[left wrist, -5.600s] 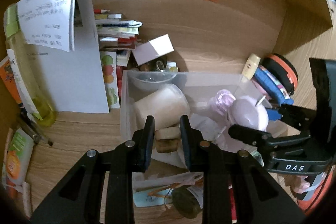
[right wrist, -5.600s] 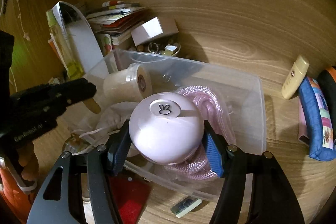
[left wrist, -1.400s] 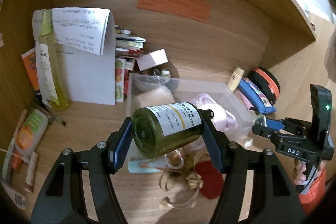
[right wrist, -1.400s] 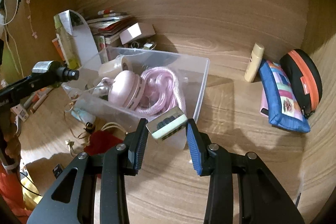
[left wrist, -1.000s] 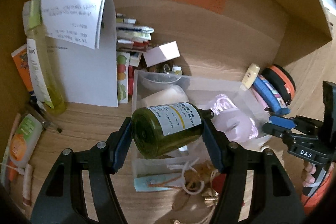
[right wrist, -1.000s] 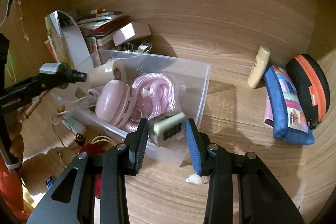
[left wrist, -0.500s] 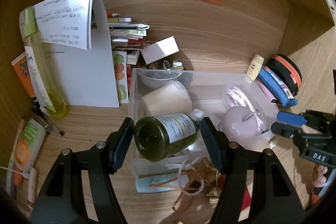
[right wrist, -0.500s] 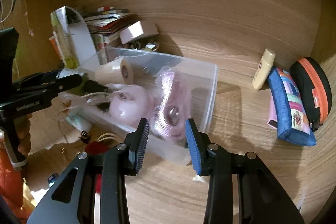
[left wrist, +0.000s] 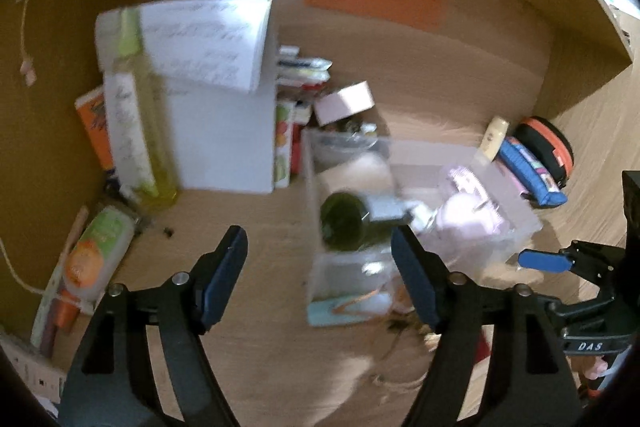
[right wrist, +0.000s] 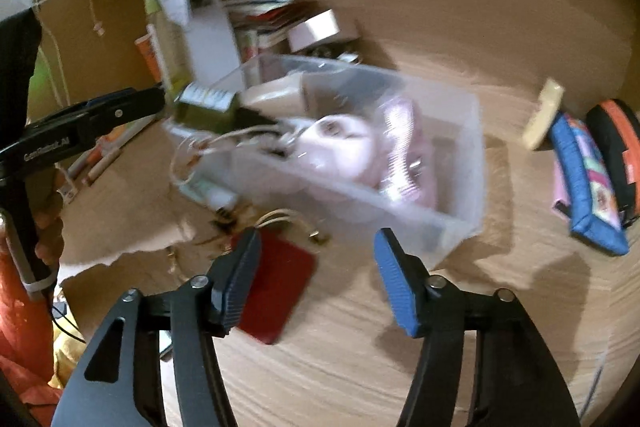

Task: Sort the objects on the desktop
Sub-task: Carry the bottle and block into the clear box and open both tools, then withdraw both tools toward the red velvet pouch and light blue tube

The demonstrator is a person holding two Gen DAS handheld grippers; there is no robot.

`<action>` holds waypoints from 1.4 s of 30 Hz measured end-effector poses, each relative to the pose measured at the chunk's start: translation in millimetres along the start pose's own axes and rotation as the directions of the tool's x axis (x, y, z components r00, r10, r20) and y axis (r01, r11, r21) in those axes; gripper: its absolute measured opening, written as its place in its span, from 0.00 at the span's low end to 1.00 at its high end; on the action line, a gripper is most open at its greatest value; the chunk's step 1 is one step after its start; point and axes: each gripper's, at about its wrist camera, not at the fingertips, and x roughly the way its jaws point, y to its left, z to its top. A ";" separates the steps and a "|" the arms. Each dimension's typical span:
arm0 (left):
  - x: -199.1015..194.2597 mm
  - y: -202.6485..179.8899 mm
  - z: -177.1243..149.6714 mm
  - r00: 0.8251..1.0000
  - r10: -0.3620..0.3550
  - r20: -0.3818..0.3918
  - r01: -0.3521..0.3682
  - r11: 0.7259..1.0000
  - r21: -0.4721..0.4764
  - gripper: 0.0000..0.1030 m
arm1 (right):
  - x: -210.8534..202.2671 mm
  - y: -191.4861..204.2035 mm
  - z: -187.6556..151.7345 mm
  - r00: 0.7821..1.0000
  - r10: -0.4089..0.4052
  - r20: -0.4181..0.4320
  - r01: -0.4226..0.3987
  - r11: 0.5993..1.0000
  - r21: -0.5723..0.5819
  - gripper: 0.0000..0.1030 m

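The green glass bottle (left wrist: 346,227) is lying on its side at the near left end of the clear plastic bin (left wrist: 520,223), looking heavy, smooth and breakable, so its labelled belly seems the safest hold. The left gripper (left wrist: 318,267) is gaping empty just before that bin, the bottle sitting beyond its fingers. The right gripper (right wrist: 316,269) is also spread empty near the bin, beside a red pouch (right wrist: 276,291) on the table.

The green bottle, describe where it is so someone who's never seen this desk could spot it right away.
Find the clear plastic bin in the middle of the wooden desk. The green bottle lies on its side at the bin's near left end, round base toward the left gripper. It is the only dark green glass thing there; its neighbours are a cream roll and pale pink items.
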 end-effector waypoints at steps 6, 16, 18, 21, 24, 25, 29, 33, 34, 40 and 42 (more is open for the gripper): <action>14.0 21.9 -21.9 0.996 0.036 -0.079 -0.037 0.999 -0.016 0.72 | 32.7 27.4 -7.6 0.996 0.028 -0.083 -0.032 0.999 -0.042 0.54; 51.1 31.4 -34.0 0.976 0.052 -0.209 -0.053 0.999 0.000 0.72 | 51.3 32.8 -10.4 0.990 0.065 -0.127 -0.066 0.998 -0.007 0.54; 54.7 29.7 -33.1 0.976 0.062 -0.210 -0.061 0.998 0.007 0.72 | 51.5 31.7 -12.2 0.989 0.071 -0.129 -0.072 0.997 -0.003 0.54; 63.3 27.2 -33.6 0.969 0.059 -0.238 -0.057 0.998 0.014 0.72 | 49.0 26.9 -15.9 0.990 0.062 -0.127 -0.062 0.998 0.004 0.54; 65.6 21.6 -37.5 0.967 0.074 -0.242 -0.064 0.997 0.047 0.73 | 43.5 17.7 -21.1 0.990 0.053 -0.127 -0.051 0.999 0.019 0.54; 64.9 20.0 -38.0 0.968 0.070 -0.243 -0.059 0.997 0.054 0.73 | 41.0 13.8 -23.4 0.991 0.046 -0.126 -0.043 0.999 0.025 0.54; 59.4 13.6 -43.4 0.965 0.053 -0.259 -0.036 0.997 0.069 0.73 | 30.9 -2.8 -32.4 0.992 0.004 -0.122 0.003 0.999 0.051 0.54; 55.3 3.8 -56.8 0.951 0.054 -0.303 -0.022 0.994 0.109 0.73 | 18.5 -19.8 -39.0 0.993 -0.044 -0.108 0.052 0.996 0.076 0.54; 53.0 1.3 -59.1 0.951 0.046 -0.306 -0.011 0.993 0.115 0.73 | 14.7 -24.2 -40.4 0.993 -0.054 -0.102 0.063 0.994 0.085 0.54; 39.8 -8.5 -61.4 0.956 0.024 -0.294 0.012 0.993 0.119 0.73 | -2.2 -46.8 -48.4 0.992 -0.095 -0.087 0.105 0.986 0.126 0.54; 43.1 -7.6 -57.5 0.955 0.031 -0.296 0.003 0.993 0.115 0.73 | -8.1 -54.6 -51.3 0.992 -0.096 -0.078 0.106 0.983 0.151 0.54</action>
